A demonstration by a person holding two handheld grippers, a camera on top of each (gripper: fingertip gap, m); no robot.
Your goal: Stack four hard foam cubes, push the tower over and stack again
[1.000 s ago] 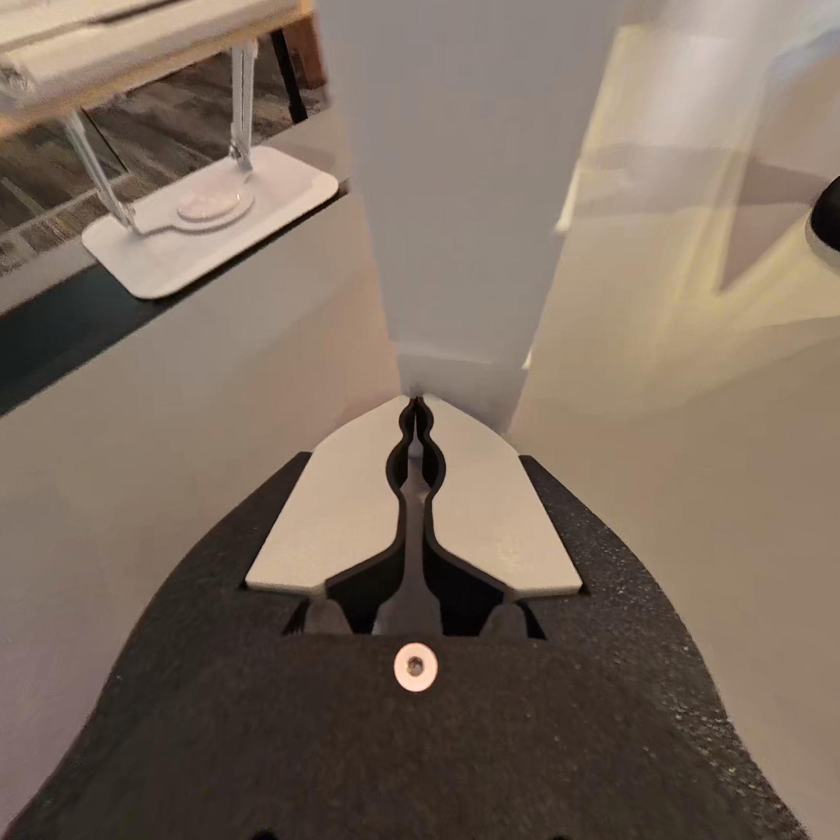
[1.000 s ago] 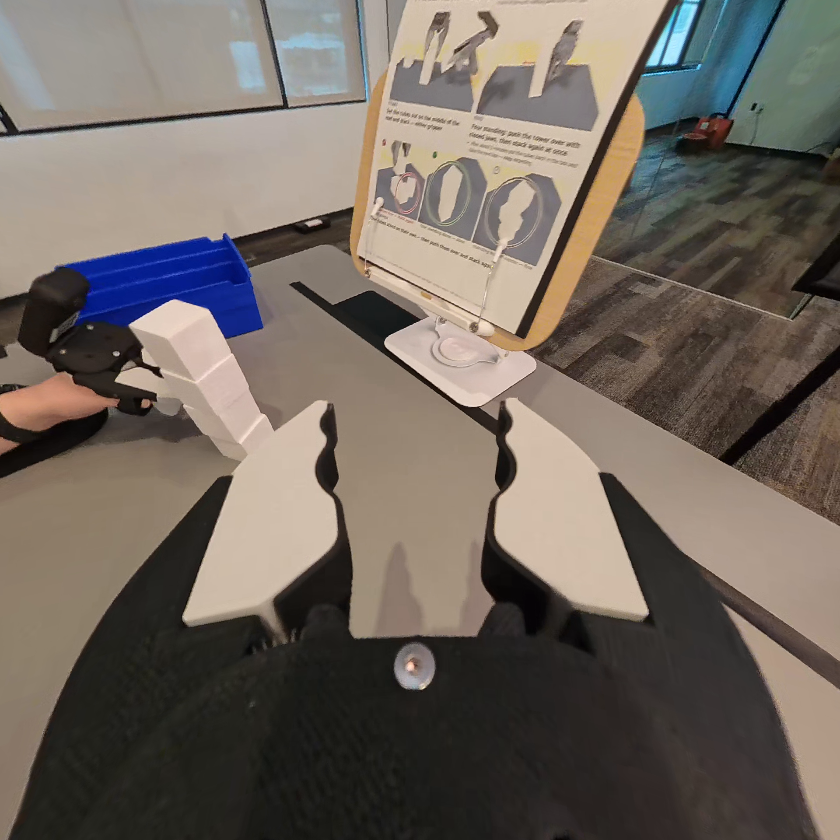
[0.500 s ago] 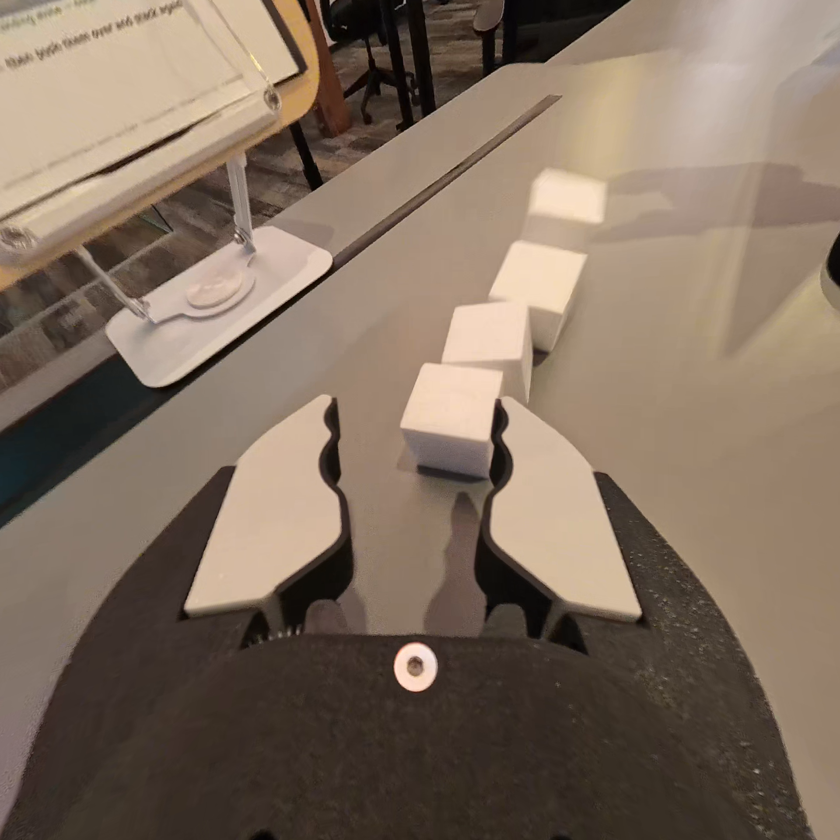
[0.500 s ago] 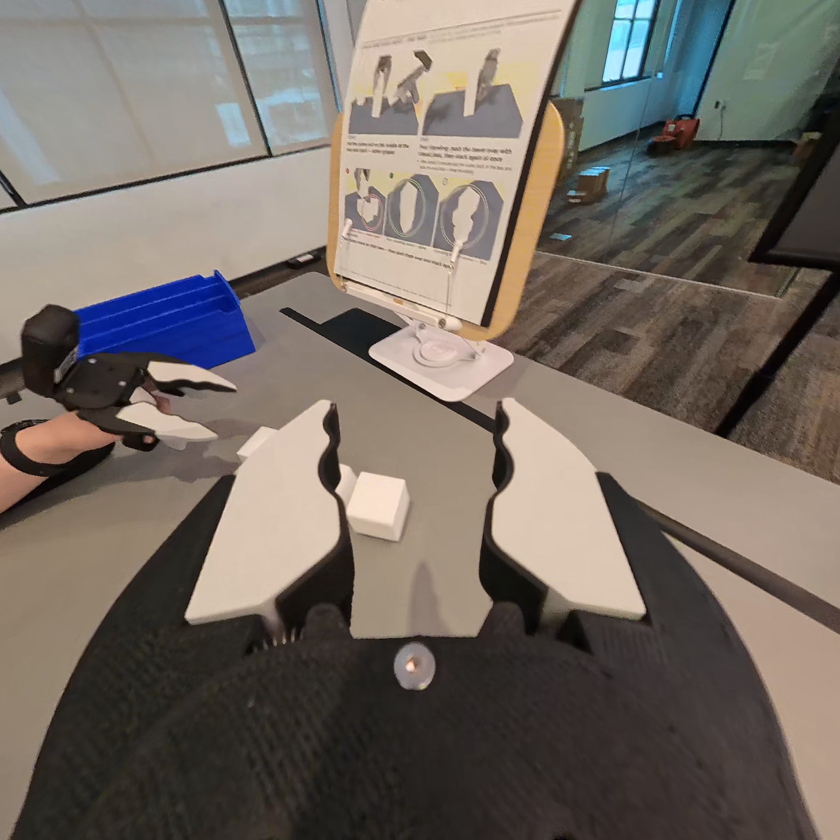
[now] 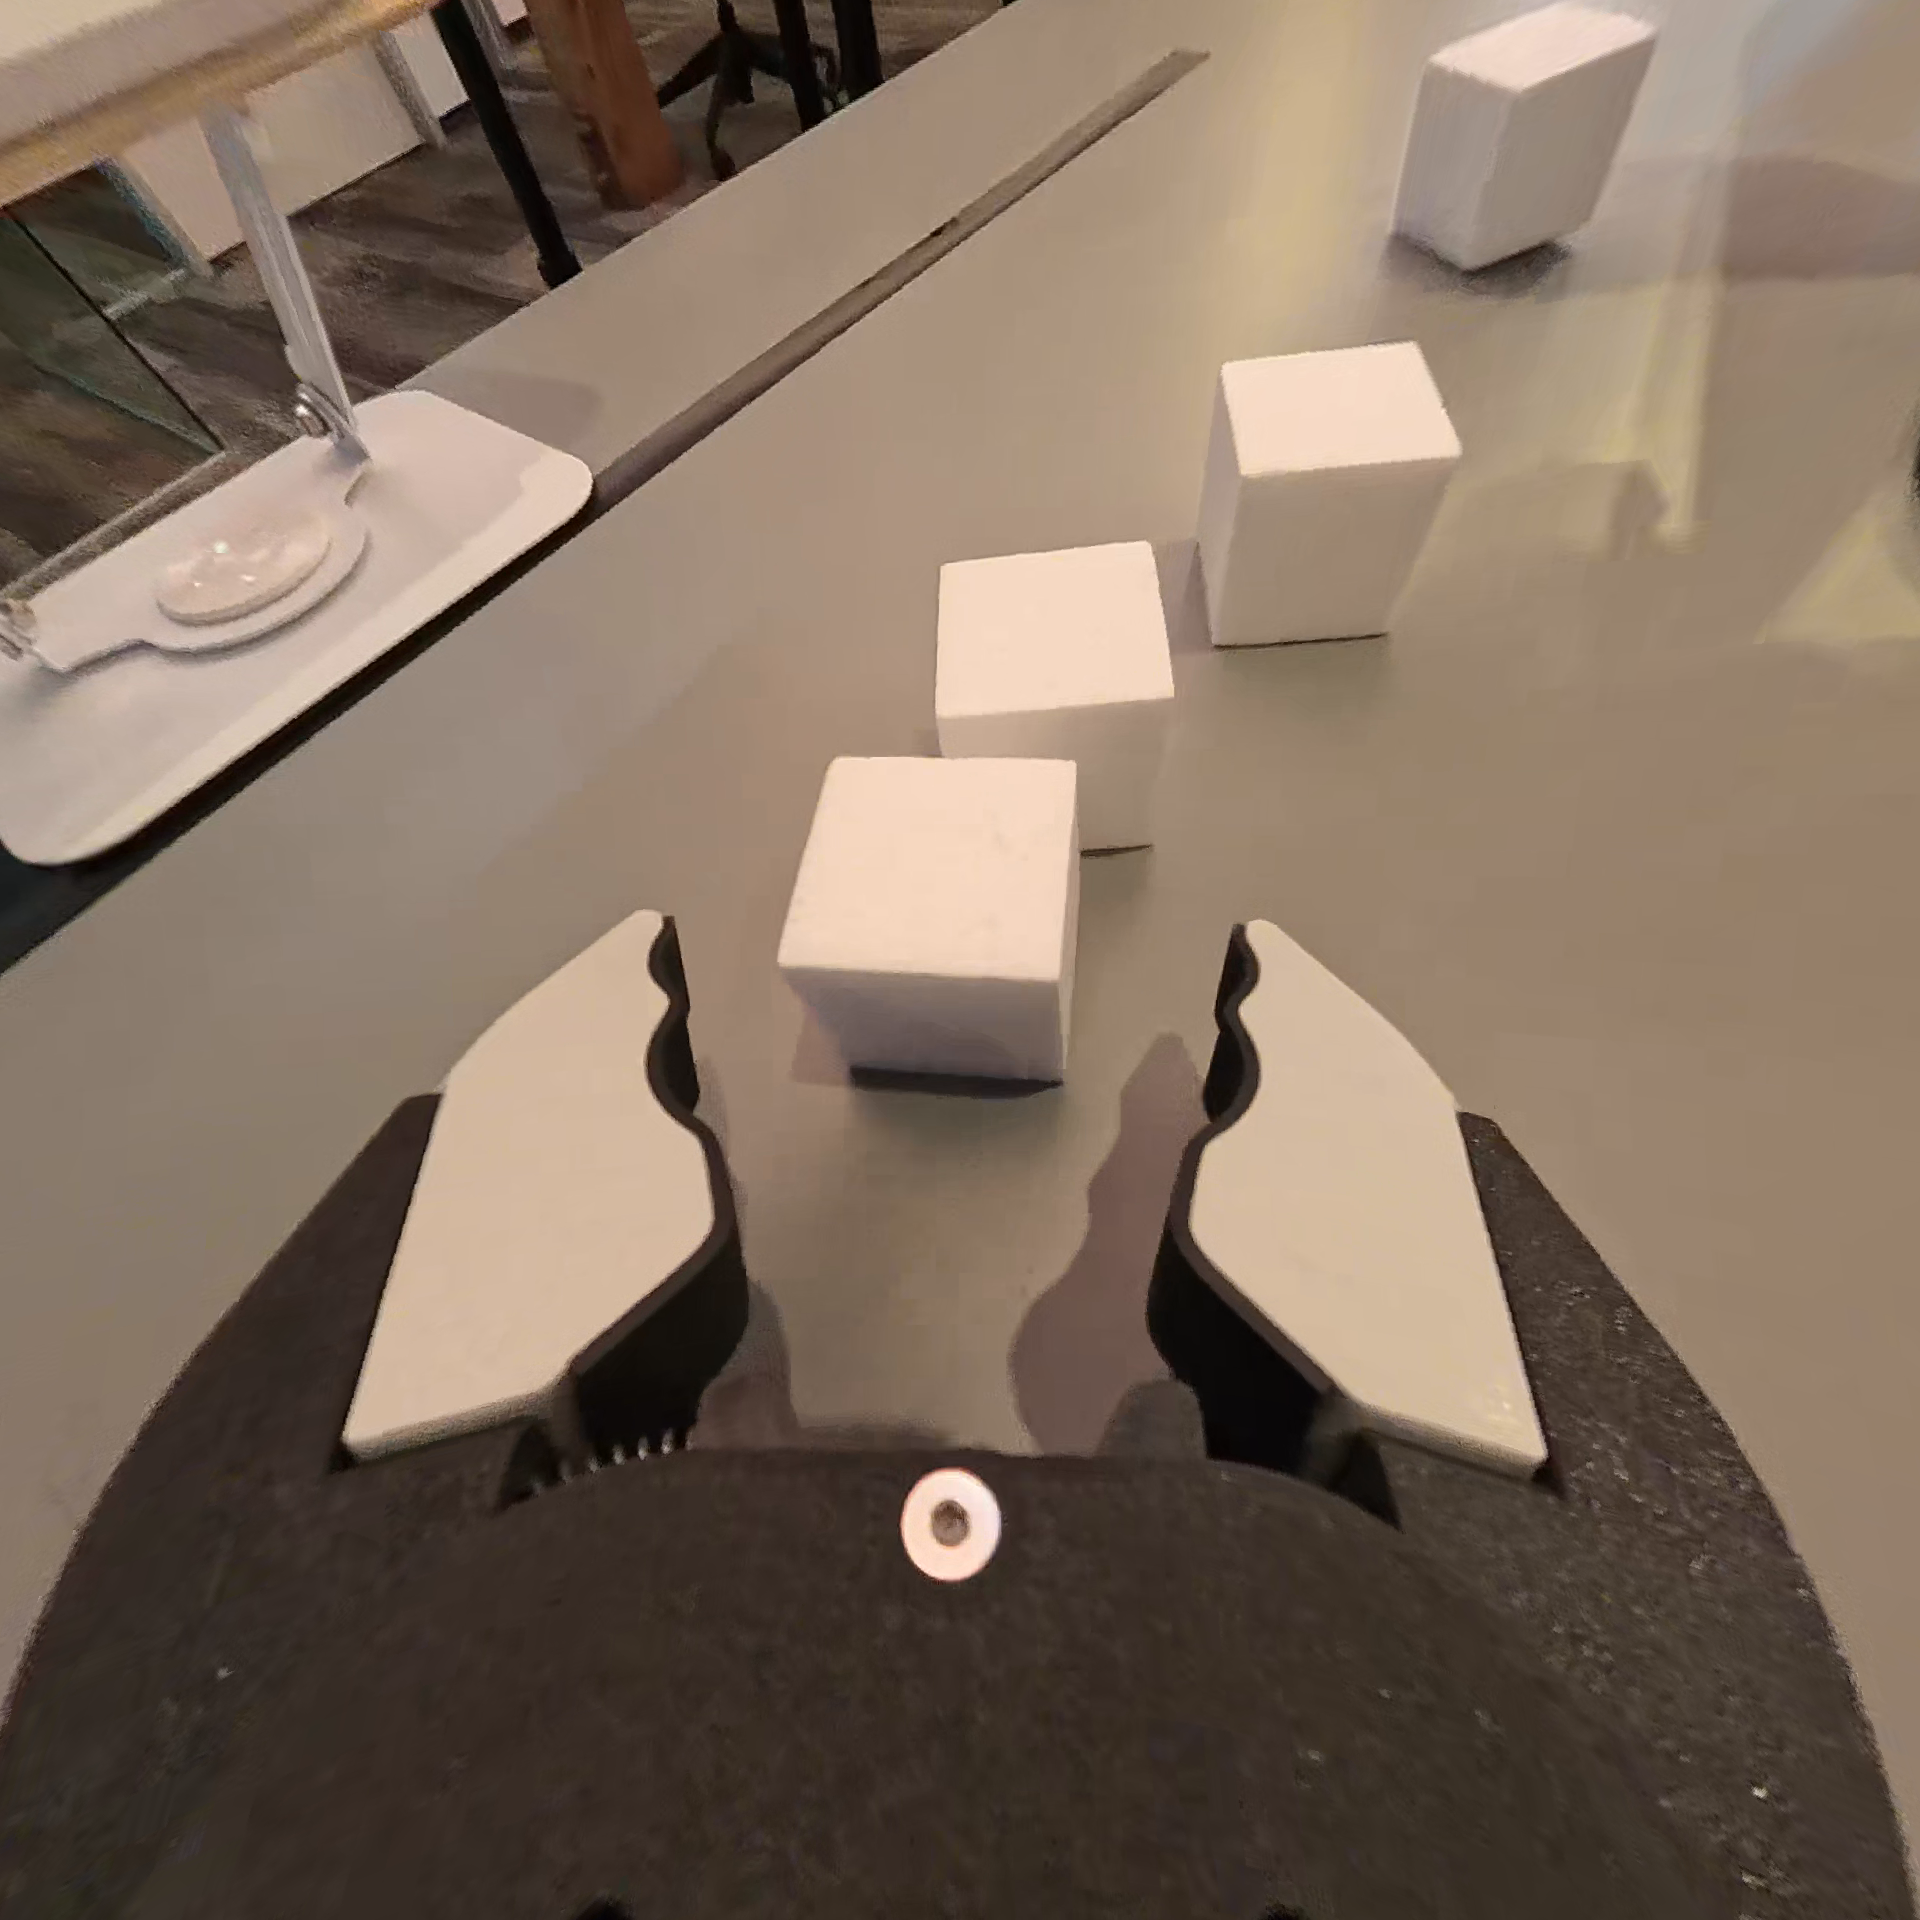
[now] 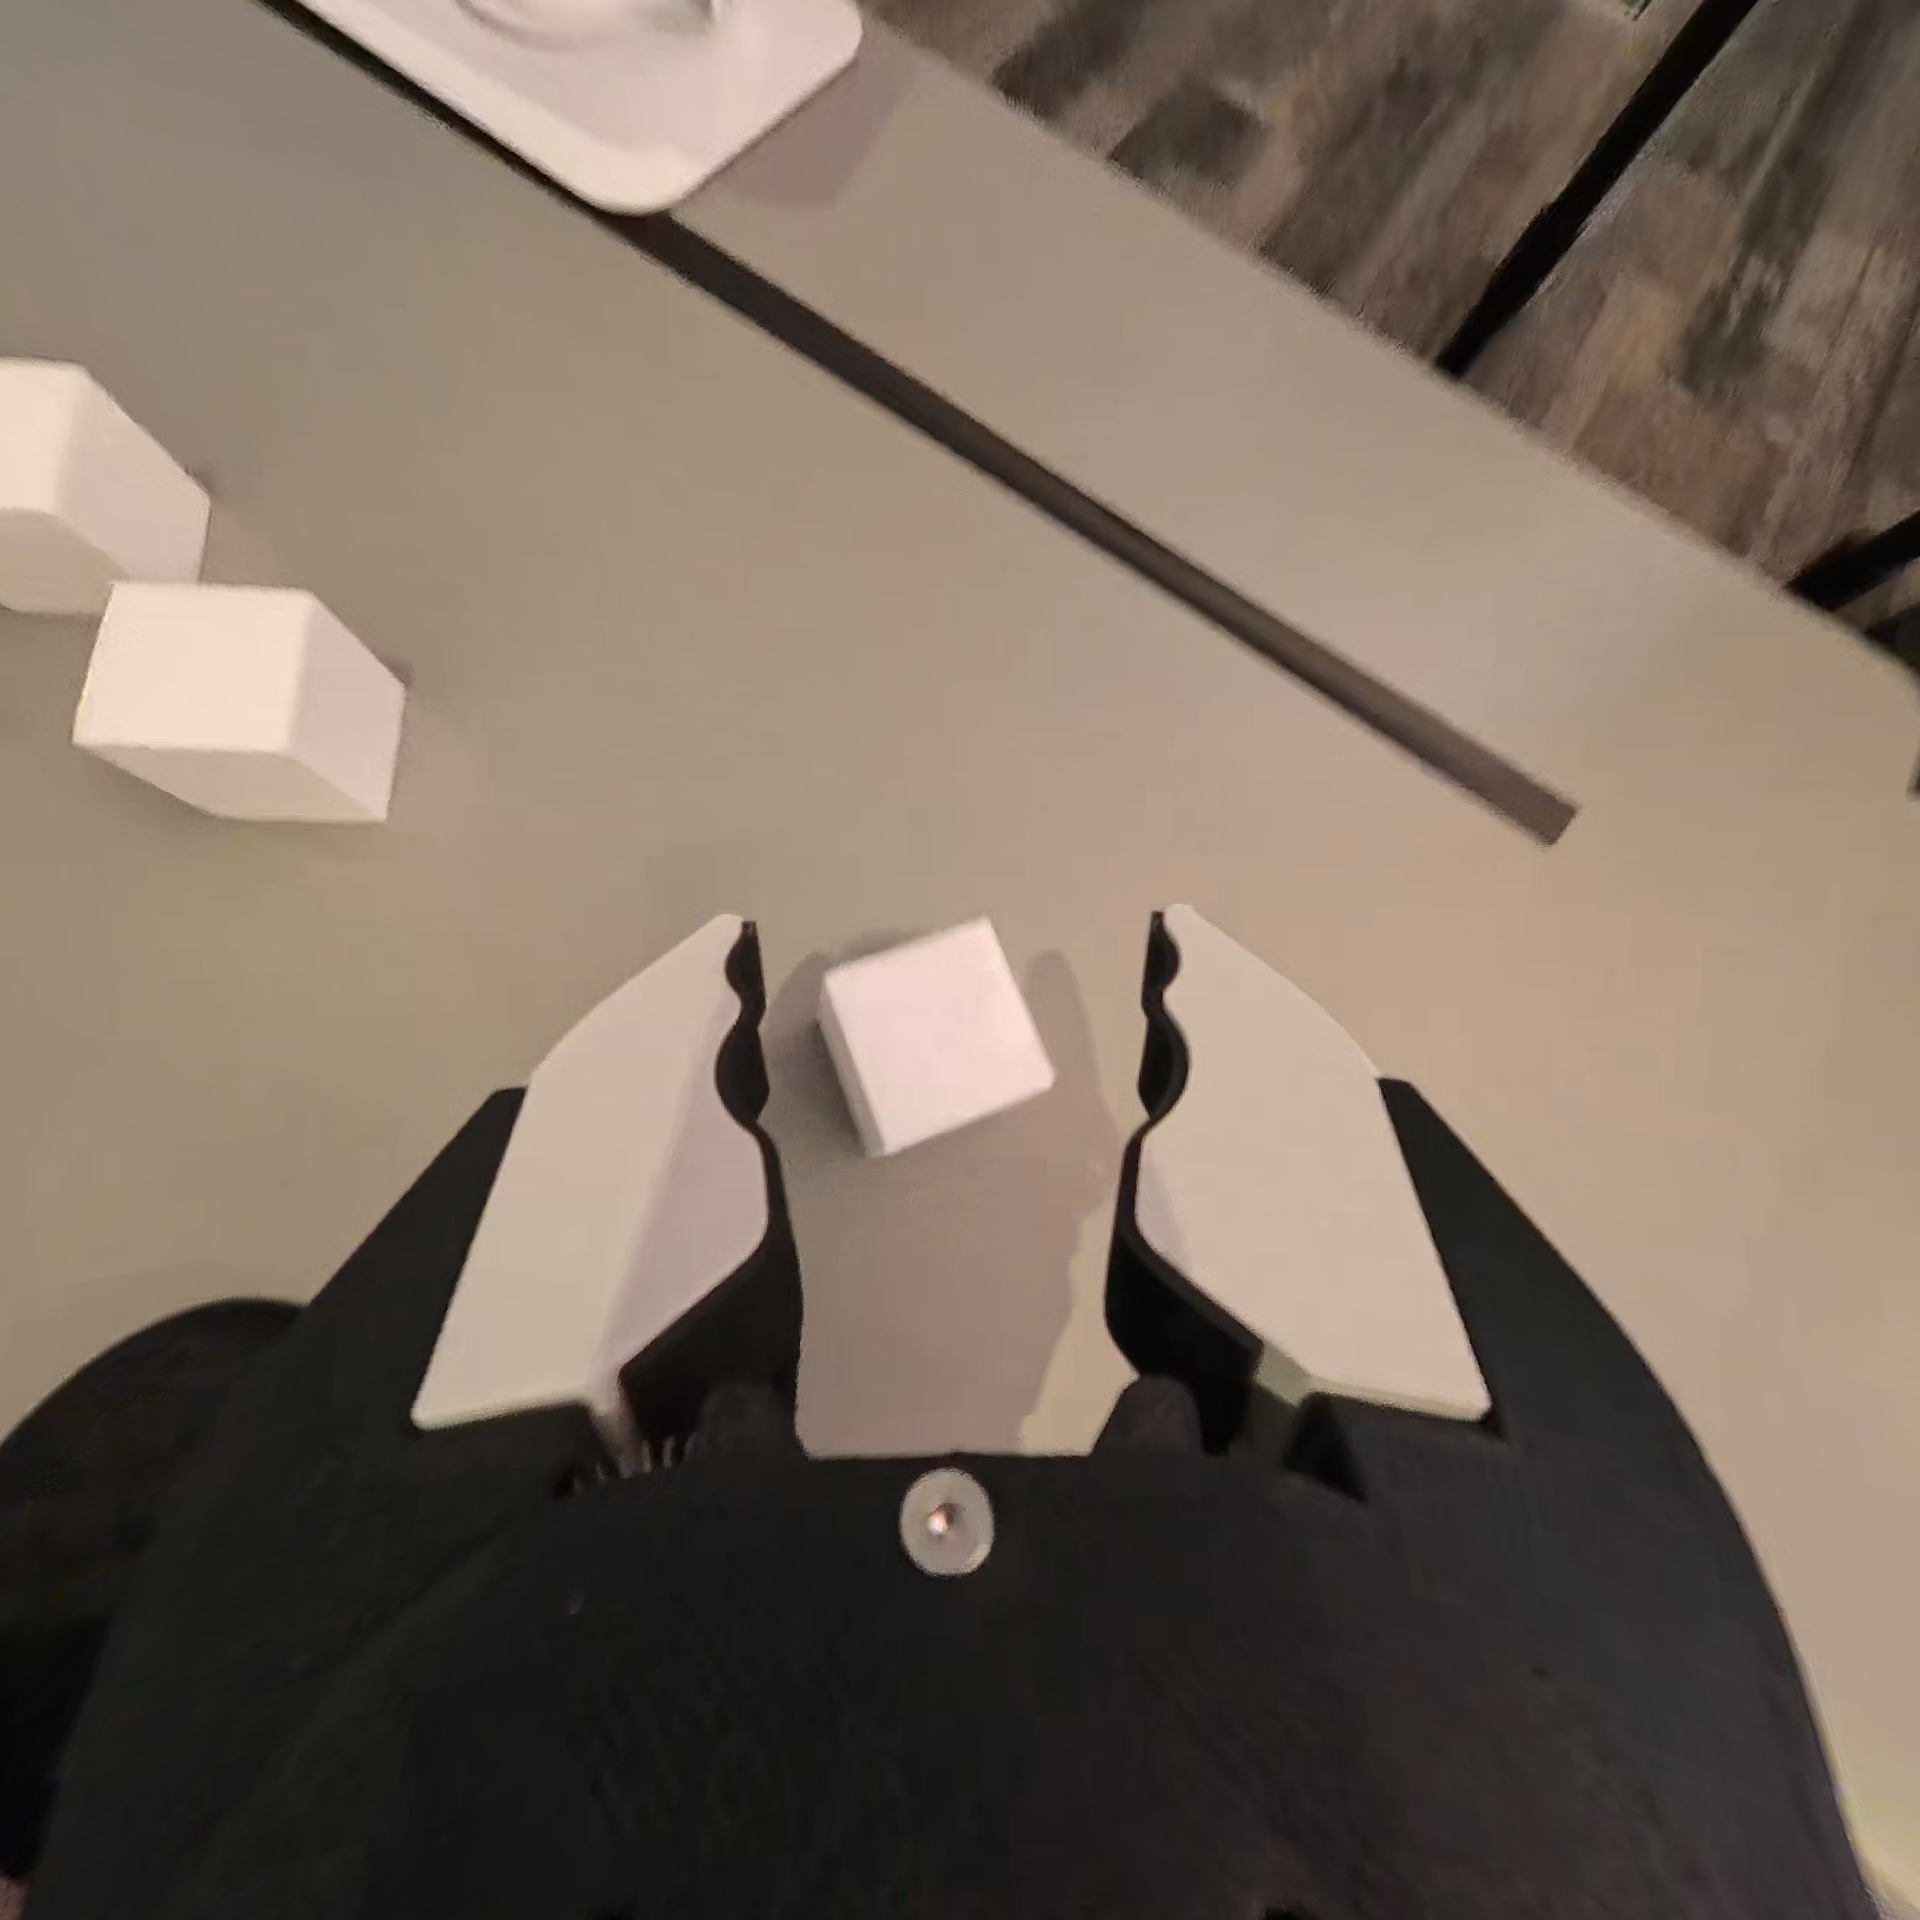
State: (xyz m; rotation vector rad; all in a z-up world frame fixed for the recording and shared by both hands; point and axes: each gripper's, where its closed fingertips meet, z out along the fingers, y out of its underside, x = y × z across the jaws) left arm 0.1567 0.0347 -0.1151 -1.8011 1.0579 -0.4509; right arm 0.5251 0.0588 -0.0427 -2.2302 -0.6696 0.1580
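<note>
With all four white hard-foam cubes lying loose on the grey tabletop [image 5: 312,1039], I judge the restack to be just beginning. At far left of the left wrist view stands the white base plate of a document stand [image 5: 260,582], well clear of the work. My left gripper [image 5: 951,961] hangs low over the table with its jaws spread wide and empty; the nearest cube [image 5: 935,914] sits just ahead of the fingertips, centred on the gap but not yet between them. Behind it the second cube [image 5: 1049,665] stands close, perhaps touching at a corner, then the third cube [image 5: 1325,488] a little apart and the farthest cube [image 5: 1507,135] well away toward the upper right.

My right gripper [image 6: 951,940] looks steeply down, jaws likewise parted and holding nothing, with one cube [image 6: 930,1029] framed between the fingertips, turned askew to them; I take it for the farthest one. Two more cubes lie off to its left.

Next, I think, the right wrist should be twisted to square the pads to that cube's faces, lowered, and only then closed.
</note>
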